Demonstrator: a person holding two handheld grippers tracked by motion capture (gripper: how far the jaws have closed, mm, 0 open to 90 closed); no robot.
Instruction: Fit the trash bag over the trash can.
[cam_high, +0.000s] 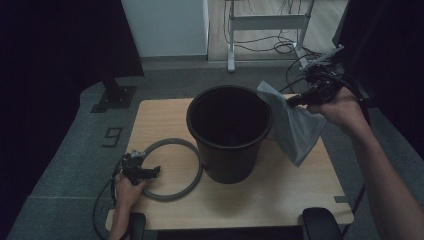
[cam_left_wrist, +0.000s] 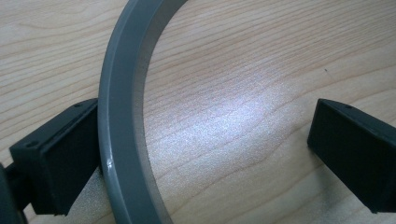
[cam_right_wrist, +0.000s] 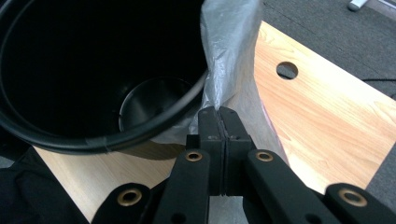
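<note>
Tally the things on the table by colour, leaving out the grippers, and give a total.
Black: 1, the bin, standing upright.
Grey: 2, the ring lying flat beside the bin, and the plastic bag pinched in the right gripper at the bin's rim.
Total: 3

You have a tabletop (cam_high: 280, 190) of pale wood-grain laminate, smooth with a soft sheen. The bin (cam_high: 229, 131) looks like black plastic, matt outside and faintly glossy at its rim. The ring (cam_left_wrist: 122, 126) is smooth grey plastic with a slight gloss. Your bag (cam_high: 295, 127) is thin, crinkled, translucent grey plastic film. The floor (cam_high: 65, 150) looks like rough grey carpet.
</note>
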